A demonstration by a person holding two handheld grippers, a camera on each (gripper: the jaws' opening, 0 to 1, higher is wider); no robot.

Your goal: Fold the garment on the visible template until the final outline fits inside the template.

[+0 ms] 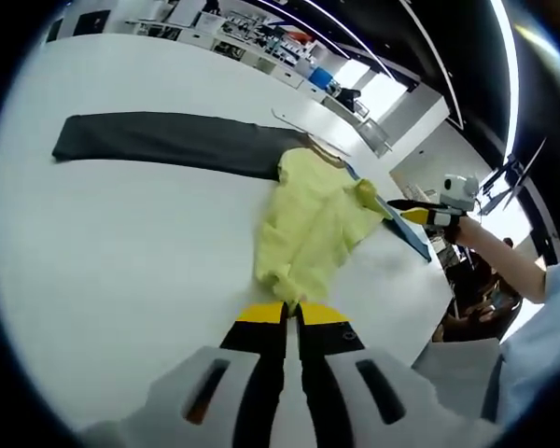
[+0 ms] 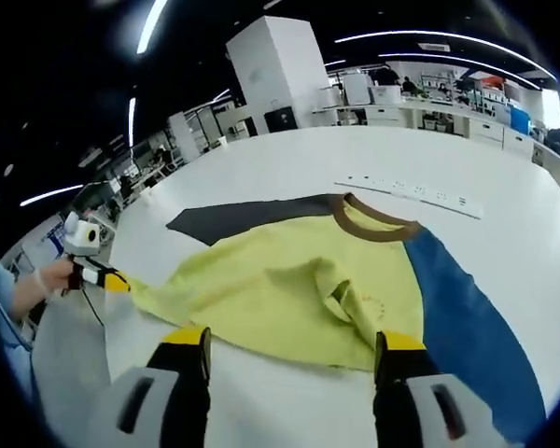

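The yellow garment (image 2: 280,294) lies on the white bench (image 1: 121,243), partly over a dark template (image 1: 168,140). The left tongs (image 1: 291,313) are closed on its edge. The right tongs (image 2: 294,350) stand open at its hem.

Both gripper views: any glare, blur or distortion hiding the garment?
Left gripper view: yellow garment sharp; window glare upper right; fisheye bows the table. Right gripper view: garment evenly lit, readable; table edge curves, ceiling strips glare, dim background soft.

Rumpled yellow shirt (image 2: 289,289) with brown collar over dark template (image 1: 168,140)
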